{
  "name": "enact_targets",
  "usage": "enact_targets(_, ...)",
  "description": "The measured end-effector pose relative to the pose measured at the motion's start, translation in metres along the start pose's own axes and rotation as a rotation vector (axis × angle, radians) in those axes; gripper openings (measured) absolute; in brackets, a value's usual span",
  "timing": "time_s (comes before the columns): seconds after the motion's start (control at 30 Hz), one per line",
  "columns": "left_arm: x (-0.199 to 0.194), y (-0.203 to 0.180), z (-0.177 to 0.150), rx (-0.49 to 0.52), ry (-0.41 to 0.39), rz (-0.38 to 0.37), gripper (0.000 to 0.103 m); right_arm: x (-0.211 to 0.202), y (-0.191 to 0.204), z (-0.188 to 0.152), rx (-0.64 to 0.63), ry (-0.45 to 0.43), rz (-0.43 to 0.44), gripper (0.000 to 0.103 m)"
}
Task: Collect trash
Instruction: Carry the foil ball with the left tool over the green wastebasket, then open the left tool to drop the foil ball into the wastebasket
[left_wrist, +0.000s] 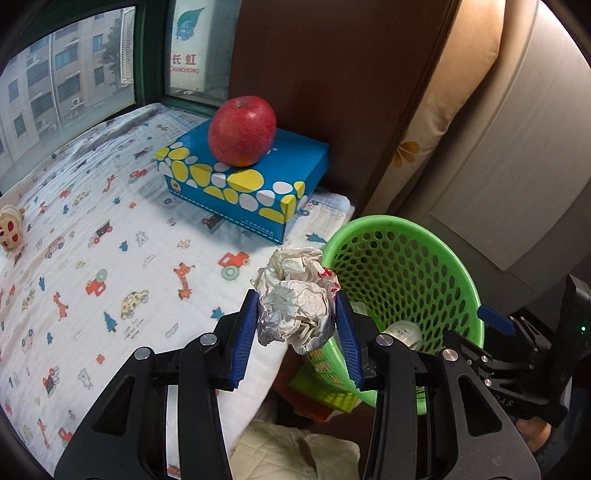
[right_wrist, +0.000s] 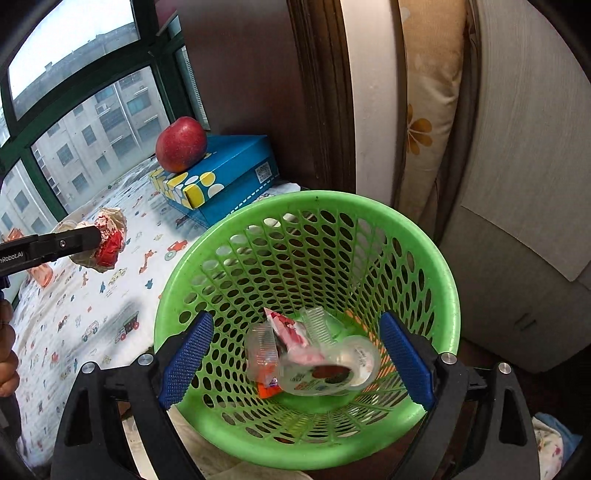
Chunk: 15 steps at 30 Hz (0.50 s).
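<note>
My left gripper (left_wrist: 297, 314) is shut on a crumpled white and silver wrapper (left_wrist: 295, 299) with a red patch, held above the bed edge just left of the green perforated basket (left_wrist: 436, 236). In the right wrist view the same wrapper (right_wrist: 105, 240) hangs from the left gripper's finger (right_wrist: 66, 242) over the patterned sheet. My right gripper (right_wrist: 295, 354) is wide open, its fingers straddling the green basket (right_wrist: 447, 280). Inside the basket lie clear plastic packaging (right_wrist: 332, 365) and a red and white wrapper (right_wrist: 291, 332).
A red apple (left_wrist: 242, 131) sits on a blue and yellow tissue box (left_wrist: 258, 184) at the far side of the bed sheet (left_wrist: 92, 240). A small toy (left_wrist: 11, 229) lies at the far left. A wooden headboard (left_wrist: 332, 74) and cushions stand behind.
</note>
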<state>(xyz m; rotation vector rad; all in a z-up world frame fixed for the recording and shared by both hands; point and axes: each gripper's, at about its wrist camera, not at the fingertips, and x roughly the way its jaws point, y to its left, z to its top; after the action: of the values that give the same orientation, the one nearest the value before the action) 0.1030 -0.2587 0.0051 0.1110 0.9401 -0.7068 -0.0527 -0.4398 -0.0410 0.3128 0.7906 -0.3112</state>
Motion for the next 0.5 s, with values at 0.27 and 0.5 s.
enact_targets(0.27, 0.021, -0.038, -0.003, 0.052, 0.048, -0.05, 0.041, -0.016, -0.017, -0.004, 0.038, -0.027, -0.003, 0.088)
enact_targets(0.5, 0.038, -0.061, -0.007, 0.07, 0.094, -0.093, 0.045, -0.026, -0.027, -0.007, 0.064, -0.046, 0.002, 0.088)
